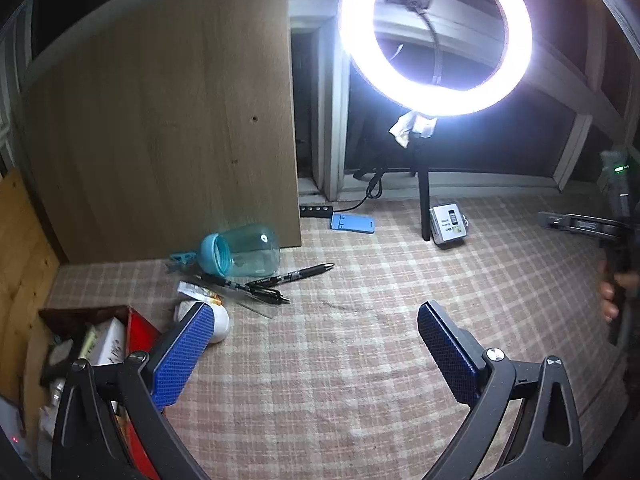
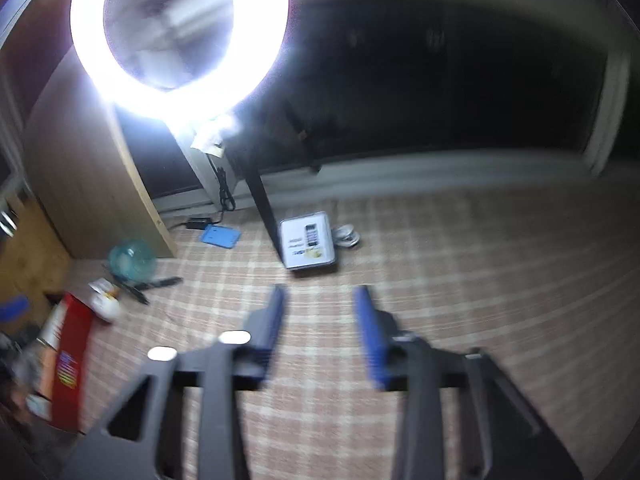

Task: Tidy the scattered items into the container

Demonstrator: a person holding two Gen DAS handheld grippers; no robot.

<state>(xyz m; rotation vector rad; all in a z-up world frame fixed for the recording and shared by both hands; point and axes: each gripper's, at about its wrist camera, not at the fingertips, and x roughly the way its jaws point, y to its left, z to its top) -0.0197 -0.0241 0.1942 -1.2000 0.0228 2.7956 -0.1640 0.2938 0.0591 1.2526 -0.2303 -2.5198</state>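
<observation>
Both claws (image 1: 312, 320) (image 2: 320, 292) open, empty.

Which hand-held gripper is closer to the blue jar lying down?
Left. The left hand-held gripper is just below-right of the blue jar; the right hand-held gripper is farther right.

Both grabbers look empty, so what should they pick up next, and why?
Probably the left tool should dip toward the white bottle beside its left pad. That tool is wide open and empty, the bottle lies closest, and the red box sits right next to it. Pens and the jar can wait.
</observation>
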